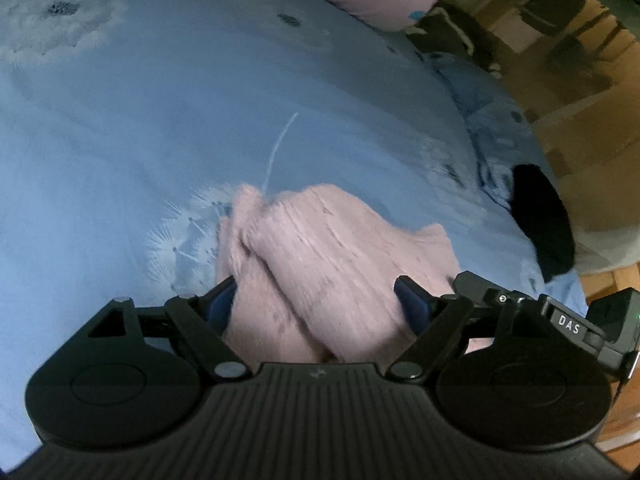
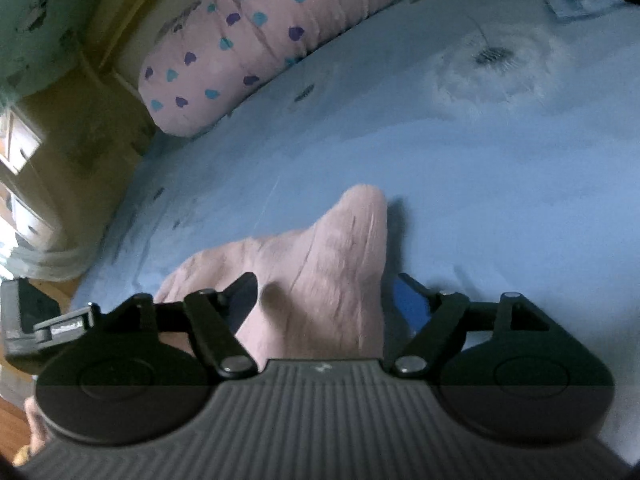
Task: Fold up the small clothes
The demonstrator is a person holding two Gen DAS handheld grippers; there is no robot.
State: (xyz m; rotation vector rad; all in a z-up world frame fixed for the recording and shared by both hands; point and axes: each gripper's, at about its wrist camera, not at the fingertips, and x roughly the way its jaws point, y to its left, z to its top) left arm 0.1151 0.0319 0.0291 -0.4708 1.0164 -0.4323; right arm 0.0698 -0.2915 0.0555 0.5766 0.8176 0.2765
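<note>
Below, both tools gape over pink garment [image 1: 320, 256] on blue bedsheet [image 1: 160, 128].

The small garment [image 1: 320, 256] lies on the bed [image 1: 140, 140], near its front edge. Behind the garment, at the bed's far edge, rests a pillow [image 2: 256, 40]. Both grippers hover over the garment.

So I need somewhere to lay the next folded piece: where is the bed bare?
Bare blue sheet lies between the pink garment and the heart-print pillow. It is crowded right by the garment, where both claws hover.
</note>
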